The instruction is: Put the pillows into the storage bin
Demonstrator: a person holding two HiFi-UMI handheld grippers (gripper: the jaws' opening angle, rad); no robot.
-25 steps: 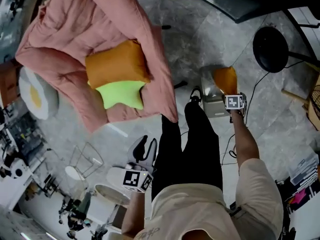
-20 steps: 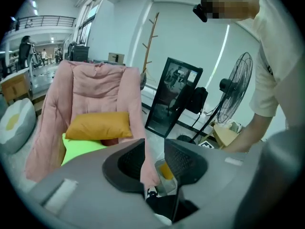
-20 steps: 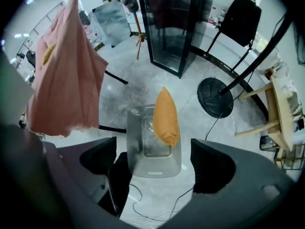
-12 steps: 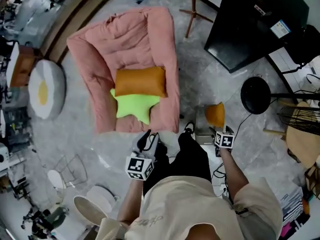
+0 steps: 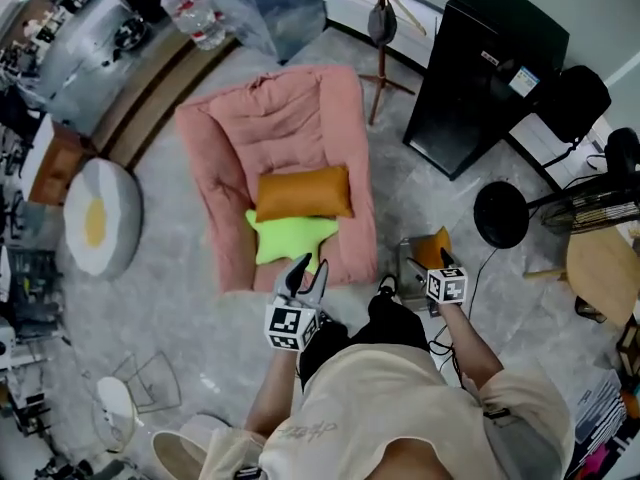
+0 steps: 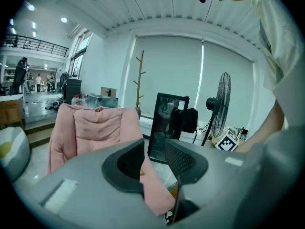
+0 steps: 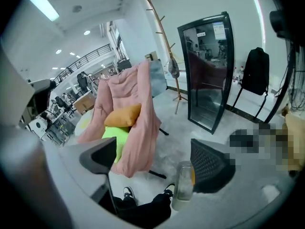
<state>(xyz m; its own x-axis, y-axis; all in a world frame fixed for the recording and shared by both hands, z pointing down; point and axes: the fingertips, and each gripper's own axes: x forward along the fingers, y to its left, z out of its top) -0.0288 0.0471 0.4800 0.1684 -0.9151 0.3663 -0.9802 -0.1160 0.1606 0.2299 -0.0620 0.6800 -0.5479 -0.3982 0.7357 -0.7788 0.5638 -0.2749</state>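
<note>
Both my grippers have come up off the floor since a second ago, and the right one has left the small orange pillow it was against at the bin; more of the room now shows around me.

From the head view, the egg cushion point(image 5: 95, 223) lies on the grey floor out at nine o'clock, well apart from everything else. The pink lounger point(image 5: 270, 138) stretches away at twelve o'clock. On its near half lies the orange pillow point(image 5: 303, 193), and the green star pillow point(image 5: 288, 240) sits just below it at six o'clock, the two touching, the orange one overlapping the star's upper points.

My left gripper point(image 5: 305, 278) hangs over the lounger's near edge, just at six o'clock of the star pillow. Its jaws stand fairly wide with nothing between the pads; past them in the left gripper view I see only the lounger and a tall black-framed mirror point(image 6: 167, 125).

At three o'clock of the lounger's near corner stands the bin point(image 5: 408, 263), with the small orange pillow point(image 5: 432, 245) inside it, poking above the rim. My right gripper point(image 5: 442, 264) hovers at the bin's near side, jaws spread wide and holding nothing; its own view looks down past them at the bin and my shoes.

Farther off at one o'clock stands the black cabinet point(image 5: 495, 68), and the black stool point(image 5: 500, 214) sits at two o'clock of the bin.
</note>
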